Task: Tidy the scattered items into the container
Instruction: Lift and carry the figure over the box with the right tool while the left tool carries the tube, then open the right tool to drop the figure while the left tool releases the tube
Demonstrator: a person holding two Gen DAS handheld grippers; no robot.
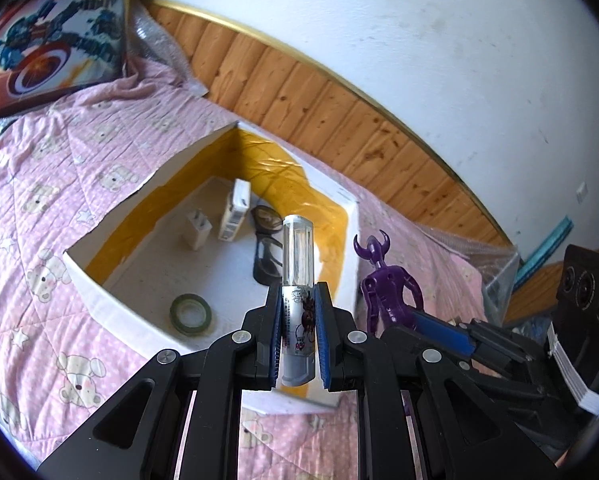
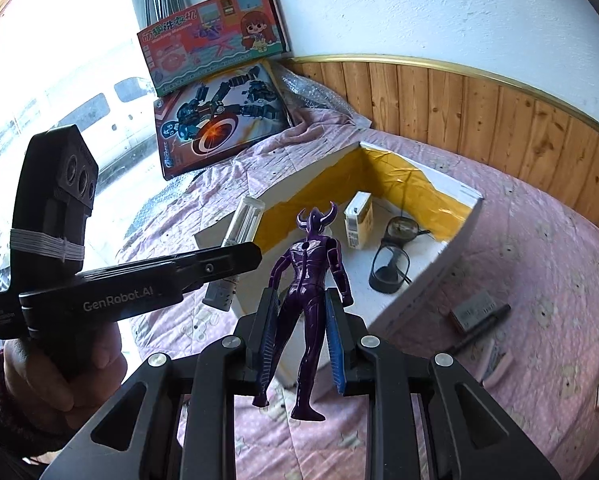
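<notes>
Now both loads are on the carrying step: the left tongs (image 1: 297, 330) are clenched on a clear-capped tube (image 1: 297, 280), the right tongs (image 2: 301, 336) on a purple horned figure (image 2: 311, 280). Just ahead of both lies the open white box (image 1: 111, 308) on the bed. Next, I judge, each must pass over the near wall before letting go.

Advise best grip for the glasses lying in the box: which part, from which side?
Take the glasses at the bridge between the two lenses, coming straight down from above. They lie flat on the box floor, so the walls block side approaches; the bridge is the narrowest rigid part, and gripping it probably spares the lenses.
</notes>
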